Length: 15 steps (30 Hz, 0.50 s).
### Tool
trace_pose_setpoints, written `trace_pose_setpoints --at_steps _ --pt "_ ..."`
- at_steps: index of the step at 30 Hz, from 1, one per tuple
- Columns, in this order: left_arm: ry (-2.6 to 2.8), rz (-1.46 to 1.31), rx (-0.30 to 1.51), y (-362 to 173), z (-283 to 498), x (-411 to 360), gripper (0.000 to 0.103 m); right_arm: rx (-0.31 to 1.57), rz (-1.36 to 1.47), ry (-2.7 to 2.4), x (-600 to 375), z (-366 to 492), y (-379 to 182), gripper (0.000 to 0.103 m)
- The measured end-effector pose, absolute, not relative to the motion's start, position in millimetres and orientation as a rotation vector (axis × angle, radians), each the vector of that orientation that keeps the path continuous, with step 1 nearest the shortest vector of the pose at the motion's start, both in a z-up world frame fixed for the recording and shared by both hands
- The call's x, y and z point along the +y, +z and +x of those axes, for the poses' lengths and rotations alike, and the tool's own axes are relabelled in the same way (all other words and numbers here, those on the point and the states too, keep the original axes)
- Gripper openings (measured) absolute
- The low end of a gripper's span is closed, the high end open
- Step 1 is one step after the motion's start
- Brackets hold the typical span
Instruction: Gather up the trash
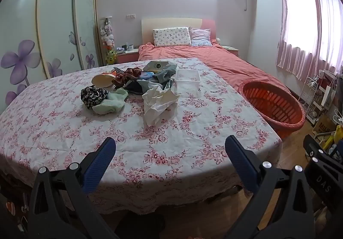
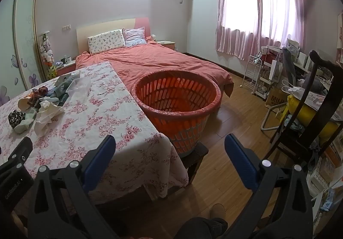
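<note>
While both tools tilt downward over the near edge of the table (image 1: 64,131), the left gripper (image 1: 170,151) has its blue-padded jaws spread wide with nothing between them, and the right gripper (image 2: 170,151) stands just as wide and just as empty, aimed past the table's corner toward the floor (image 2: 233,123). A flowered cloth (image 1: 171,142) covers the table. Toward its far side lies the clutter: a crumpled wad of white paper (image 1: 159,102), a pale green sock (image 1: 111,101) touching a black flowered cloth bundle (image 1: 93,95), a paper cup (image 1: 103,80) on its side, a heap of mixed fabric (image 1: 130,77), and a clear plastic tub (image 1: 187,82) just right of the heap. None of it touches either gripper. An orange basket (image 2: 178,106) stands on a dark stool (image 2: 197,155) just beside the table's right edge, lined with thin plastic at the rim. Behind the table is a bed (image 2: 154,61) with a salmon cover and two pillows, a wardrobe (image 1: 60,20) with purple flowers to the left, and pink curtains (image 2: 257,7) over a bright window to the right. A dark wooden chair (image 2: 308,114) and crowded shelves fill the right side of the room.
</note>
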<state>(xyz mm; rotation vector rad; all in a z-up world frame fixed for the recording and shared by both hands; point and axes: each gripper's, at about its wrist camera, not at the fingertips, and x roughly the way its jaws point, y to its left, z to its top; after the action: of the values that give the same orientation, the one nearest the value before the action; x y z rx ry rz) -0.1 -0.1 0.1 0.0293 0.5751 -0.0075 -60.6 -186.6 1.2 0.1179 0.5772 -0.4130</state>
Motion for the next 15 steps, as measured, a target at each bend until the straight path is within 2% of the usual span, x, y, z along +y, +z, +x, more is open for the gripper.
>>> trace_pose_setpoints --at_steps 15 --pt "-0.008 0.029 0.574 0.1 -0.1 -0.1 0.101 0.573 0.120 -0.413 -187.0 -62.6 1.9 0.099"
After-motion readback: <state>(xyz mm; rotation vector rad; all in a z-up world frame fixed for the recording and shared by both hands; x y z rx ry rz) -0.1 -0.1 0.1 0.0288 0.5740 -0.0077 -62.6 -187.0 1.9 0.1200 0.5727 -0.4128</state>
